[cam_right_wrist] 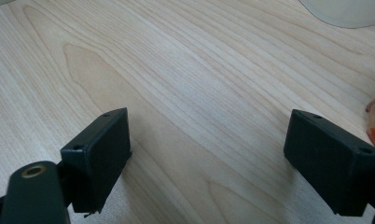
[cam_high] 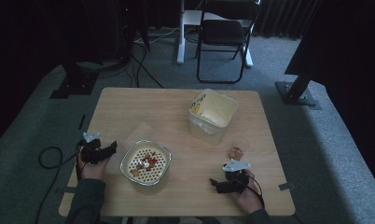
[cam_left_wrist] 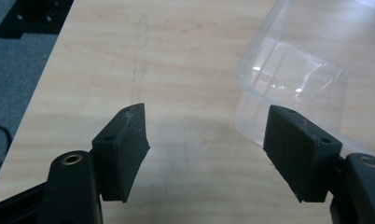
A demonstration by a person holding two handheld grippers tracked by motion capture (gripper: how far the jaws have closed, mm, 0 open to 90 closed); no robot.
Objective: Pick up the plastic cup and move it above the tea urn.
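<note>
Now, line by line:

Worktop: pale wooden rectangular worktop (cam_high: 143,105), standing on grey carpet.

Left tongs: black left tongs (cam_high: 108,150), held in the person's left hand (cam_high: 93,169) at the near left of the worktop; they point toward the bowl. The left gripper view (cam_left_wrist: 206,140) shows the jaws spread wide with nothing but bare wood between them.

Right tongs: black right tongs (cam_high: 214,183), held in the person's right hand (cam_high: 245,195) at the near right of the worktop, with a grey three-cornered plate on top. The right gripper view (cam_right_wrist: 206,161) shows the jaws wide apart over bare wood grain, gripping nothing.

Bowl: round metal-rimmed bowl with a white perforated insert (cam_high: 163,151), just right of the left tongs and left of the right tongs; small tan and red food pieces (cam_high: 146,163) lie on the insert.

Clear lid: flat transparent plastic lid (cam_left_wrist: 311,60), lying on the worktop just beside the left tongs' right jaw in the left gripper view; whether they touch I cannot tell.

Tub: pale yellowish translucent square plastic tub (cam_high: 224,108), standing beyond the bowl, toward the far right of the worktop.

Small item: small round brownish-orange object (cam_high: 235,152), on the worktop between the tub and the right tongs.

Background: black folding chair (cam_high: 225,32) beyond the worktop.
</note>
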